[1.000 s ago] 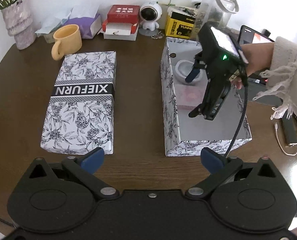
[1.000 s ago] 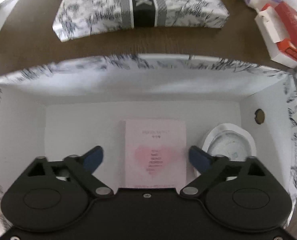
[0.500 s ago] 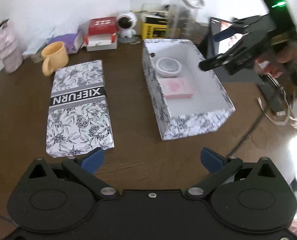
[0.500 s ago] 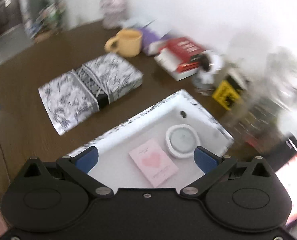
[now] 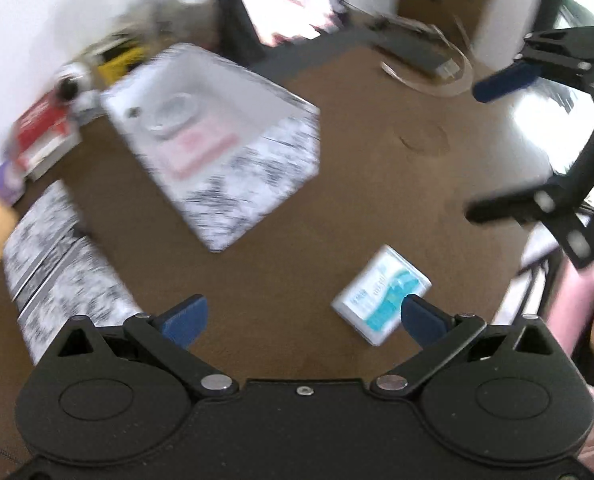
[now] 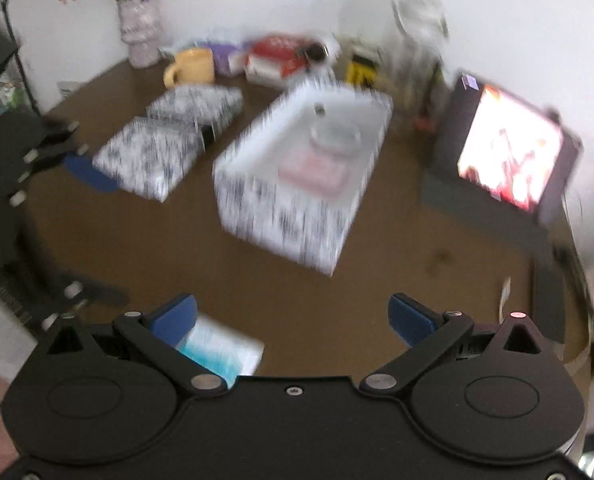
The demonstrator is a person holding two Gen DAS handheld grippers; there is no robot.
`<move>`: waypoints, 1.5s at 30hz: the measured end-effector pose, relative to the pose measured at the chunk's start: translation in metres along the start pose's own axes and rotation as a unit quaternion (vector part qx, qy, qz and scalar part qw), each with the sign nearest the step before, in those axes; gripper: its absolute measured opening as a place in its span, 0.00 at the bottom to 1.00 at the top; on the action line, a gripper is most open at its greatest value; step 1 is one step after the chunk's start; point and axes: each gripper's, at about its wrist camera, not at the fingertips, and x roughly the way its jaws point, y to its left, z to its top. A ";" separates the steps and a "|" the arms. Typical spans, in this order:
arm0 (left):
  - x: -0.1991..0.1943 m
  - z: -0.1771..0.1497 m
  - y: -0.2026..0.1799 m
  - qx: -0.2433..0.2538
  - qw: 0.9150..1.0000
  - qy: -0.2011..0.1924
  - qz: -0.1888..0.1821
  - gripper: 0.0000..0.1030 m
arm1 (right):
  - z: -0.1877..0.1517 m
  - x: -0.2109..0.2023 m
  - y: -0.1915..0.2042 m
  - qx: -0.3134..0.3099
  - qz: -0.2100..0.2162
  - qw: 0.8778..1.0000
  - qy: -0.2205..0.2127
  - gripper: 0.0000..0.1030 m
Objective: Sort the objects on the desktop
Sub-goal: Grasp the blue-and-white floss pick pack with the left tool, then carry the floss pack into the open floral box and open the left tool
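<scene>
Change noted: a second ago the right gripper (image 5: pixel 509 144) was inside the open patterned box (image 5: pixel 217 136), jaws spread either side of a pink card (image 5: pixel 201 150); it has since withdrawn to the near right of the table (image 5: pixel 337 208), empty, with fingers wide apart; the left gripper (image 5: pixel 301 316) has swung right and now looks down on a small white and teal packet (image 5: pixel 381 294) not in view before; its fingers are also wide apart and hold nothing; the packet lies flat on the bare wood, well clear of the box, with the left gripper's right fingertip overlapping its near corner in the view; contact cannot be confirmed

Finding: the card and a round white dish (image 5: pixel 173 114) rest inside the box, so those items appear sorted; the packet is judged the next item to go in; the box lid (image 6: pixel 169 144) lies apart to the left, so closing is judged outstanding

Both views are heavily motion-blurred; the right wrist view shows the same packet (image 6: pixel 221 350) partly hidden beneath that gripper's own left finger

Writing: the packet carries print, unreadable at this blur; lettering on the lid band, the yellow carton (image 6: pixel 361 68) and the red box (image 6: pixel 277 56) cannot be read now; a lit screen (image 6: pixel 513 152) stands at the right, content indistinct
</scene>
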 end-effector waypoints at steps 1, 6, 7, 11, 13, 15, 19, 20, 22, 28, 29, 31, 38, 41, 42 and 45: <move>0.008 0.000 -0.006 0.018 1.000 0.007 -0.007 1.00 | -0.014 -0.001 0.004 0.007 -0.003 1.000 0.009 1.00; 0.058 0.000 -0.041 0.131 0.990 0.045 -0.033 1.00 | -0.059 0.002 0.022 0.021 -0.003 0.998 0.053 1.00; 0.068 -0.001 -0.048 0.155 0.986 0.051 -0.029 1.00 | -0.066 0.004 0.025 0.023 -0.004 0.998 0.059 1.00; 0.106 -0.003 -0.069 0.229 0.969 0.087 -0.017 0.93 | -0.087 0.003 0.039 0.027 -0.007 0.997 0.071 1.00; 0.118 -0.004 -0.075 0.255 0.962 0.098 -0.022 0.91 | -0.092 0.005 0.043 0.032 0.001 0.997 0.076 1.00; 0.122 -0.004 -0.075 0.264 0.958 0.103 -0.030 0.89 | -0.094 0.009 0.048 0.026 0.008 0.996 0.084 1.00; 0.124 -0.004 -0.068 0.267 0.955 0.117 -0.058 0.82 | -0.095 0.025 0.051 -0.010 0.020 0.995 0.101 1.00; 0.125 -0.004 -0.067 0.267 0.954 0.120 -0.065 0.80 | -0.095 0.030 0.050 -0.020 0.020 0.994 0.105 1.00; 0.126 -0.004 -0.063 0.268 0.952 0.127 -0.079 0.67 | -0.094 0.039 0.045 -0.021 0.021 0.993 0.115 1.00; 0.128 -0.007 -0.056 0.273 0.945 0.140 -0.110 0.55 | -0.089 0.049 0.030 -0.014 0.024 0.993 0.118 1.00; 0.127 -0.010 -0.055 0.276 0.945 0.138 -0.111 0.55 | -0.088 0.049 0.029 -0.015 0.024 0.992 0.119 1.00; 0.121 -0.012 -0.051 0.279 0.944 0.132 -0.116 0.54 | -0.086 0.050 0.026 -0.016 0.027 0.992 0.121 1.00; 0.051 0.018 -0.008 0.275 0.944 0.062 -0.172 0.55 | -0.060 0.053 0.006 -0.033 0.042 0.991 0.126 1.00; 0.016 0.044 0.022 0.283 0.946 0.031 -0.156 0.55 | -0.035 0.051 -0.005 -0.051 0.055 0.990 0.117 1.00; 0.009 0.055 0.033 0.285 0.948 0.025 -0.141 0.55 | -0.025 0.051 -0.011 -0.059 0.060 0.990 0.113 1.00; 0.009 0.083 0.071 0.279 0.954 0.027 -0.102 0.55 | 0.013 0.051 -0.028 -0.088 0.068 0.989 0.096 1.00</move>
